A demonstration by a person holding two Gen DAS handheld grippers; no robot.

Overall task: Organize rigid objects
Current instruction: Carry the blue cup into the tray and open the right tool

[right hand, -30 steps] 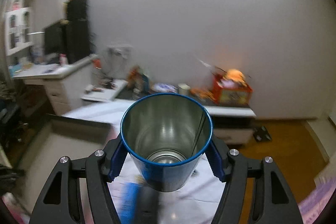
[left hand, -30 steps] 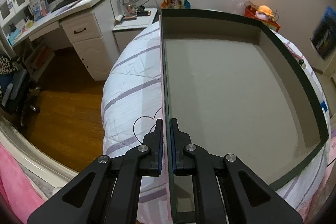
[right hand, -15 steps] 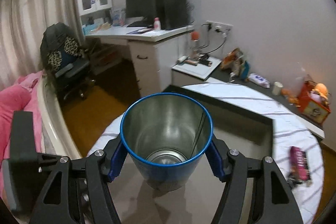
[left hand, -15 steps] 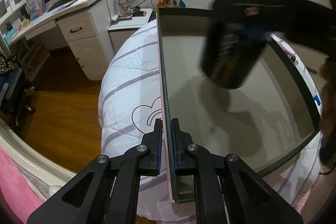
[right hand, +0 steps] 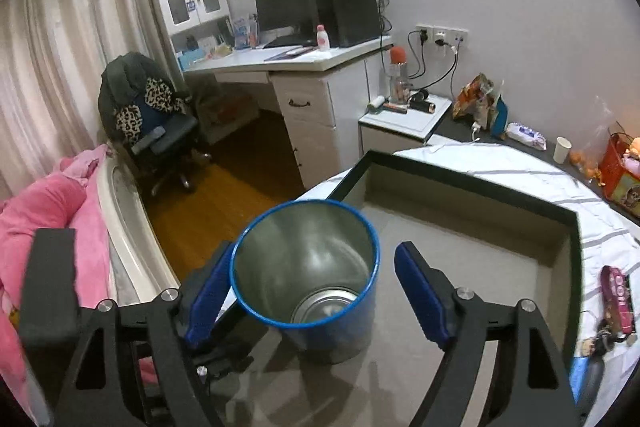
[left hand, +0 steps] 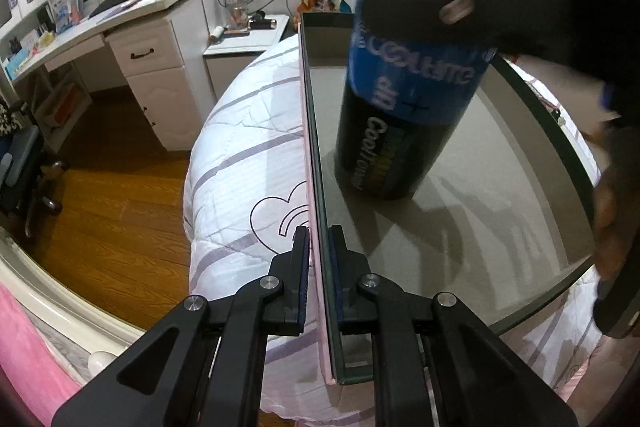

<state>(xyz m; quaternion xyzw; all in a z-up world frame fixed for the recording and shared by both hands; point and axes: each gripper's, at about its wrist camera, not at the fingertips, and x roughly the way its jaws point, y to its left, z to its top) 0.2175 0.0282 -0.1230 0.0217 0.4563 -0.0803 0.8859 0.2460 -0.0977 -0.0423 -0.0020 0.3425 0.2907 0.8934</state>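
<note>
My left hand-held gripper [left hand: 318,259] is clenched on the near side wall of the shallow box [left hand: 520,211], which lies on the striped bed cover [left hand: 248,155]. Inside the box, toward that gripped wall, stands the blue and black tin can [left hand: 404,115], upright with its open mouth up. From the right wrist view, my right hand-held gripper [right hand: 308,291] has the tin can [right hand: 320,283] between its blue pads [right hand: 420,295], and the jaws are opening: the right pad stands clear of the can, while the left pad is just beside its rim and I cannot tell whether it touches. The box floor around the can is bare grey. Just outside the box's far right wall, a pink-lettered packet [right hand: 618,297] lies on the cover. Beyond the bed I see a bedside tabletop [right hand: 404,115] with small items, a white desk [right hand: 296,61] carrying a monitor [right hand: 284,7], and an office chair [right hand: 156,123] on the wooden floor [left hand: 104,195].
</note>
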